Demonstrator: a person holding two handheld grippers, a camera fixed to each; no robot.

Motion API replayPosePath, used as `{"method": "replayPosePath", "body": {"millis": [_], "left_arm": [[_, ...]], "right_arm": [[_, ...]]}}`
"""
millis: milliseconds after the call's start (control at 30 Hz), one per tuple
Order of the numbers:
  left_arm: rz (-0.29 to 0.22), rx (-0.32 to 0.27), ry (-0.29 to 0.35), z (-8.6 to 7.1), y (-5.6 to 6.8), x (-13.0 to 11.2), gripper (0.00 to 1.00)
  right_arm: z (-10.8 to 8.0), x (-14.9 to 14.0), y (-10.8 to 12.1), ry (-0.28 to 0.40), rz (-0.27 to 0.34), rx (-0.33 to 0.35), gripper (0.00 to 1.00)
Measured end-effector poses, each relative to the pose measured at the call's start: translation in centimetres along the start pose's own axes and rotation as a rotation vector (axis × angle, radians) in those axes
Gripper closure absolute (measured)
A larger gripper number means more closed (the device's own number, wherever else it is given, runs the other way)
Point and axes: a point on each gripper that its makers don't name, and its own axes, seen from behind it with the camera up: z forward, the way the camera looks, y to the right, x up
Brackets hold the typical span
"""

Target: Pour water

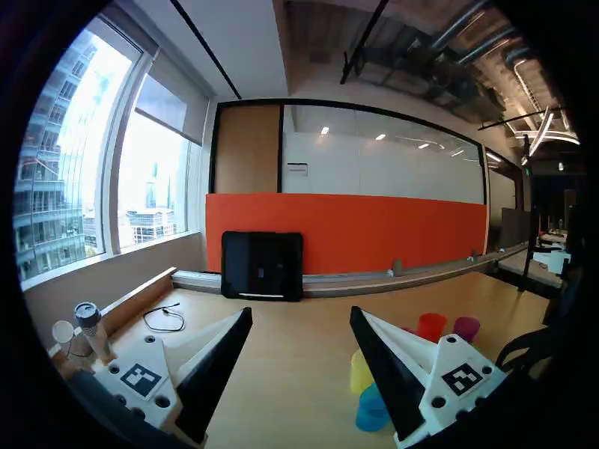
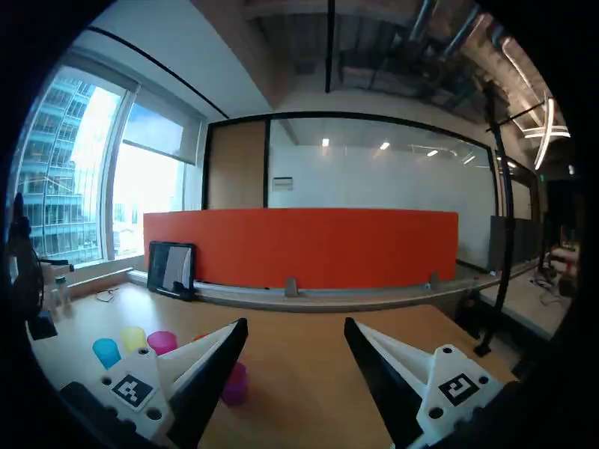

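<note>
Left claw (image 1: 299,310) was spread and empty above the wooden tabletop (image 1: 299,389); right claw (image 2: 294,322) was likewise spread and empty. A yellow cup (image 1: 360,370) and a blue cup (image 1: 371,408) stood just beside the left claw's right-hand finger, with a lidded bottle (image 1: 89,325) well apart at the window-side edge. The cups were judged light, smooth and easily tipped or crushed, best taken mid-wall with gentle pressure; the bottle was probably heavier, best held around its body.
</note>
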Motion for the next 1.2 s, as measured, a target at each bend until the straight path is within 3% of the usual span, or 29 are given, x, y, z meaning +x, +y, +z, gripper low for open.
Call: {"method": "replayPosePath", "body": {"millis": [300, 667, 967, 1200], "left_arm": [[-0.034, -0.031, 0.004, 1.1, 0.1, 5.3, 0.03], [-0.027, -0.072, 0.029, 0.9, 0.1, 10.3, 0.03], [0.013, -0.176, 0.037, 0.8, 2.6, 11.6, 0.03], [0.042, -0.255, 0.014, 0.8, 4.5, 10.9, 0.03]], "right_arm": [[0.7, 4.5, -0.1, -0.005, -0.006, 0.025, 0.0], [1.0, 8.8, -0.1, 0.023, -0.013, 0.037, 0.0], [0.9, 8.4, -1.6, -0.002, -0.012, 0.123, 0.0], [0.4, 8.2, -4.0, -0.011, -0.028, 0.256, 0.0]]}}
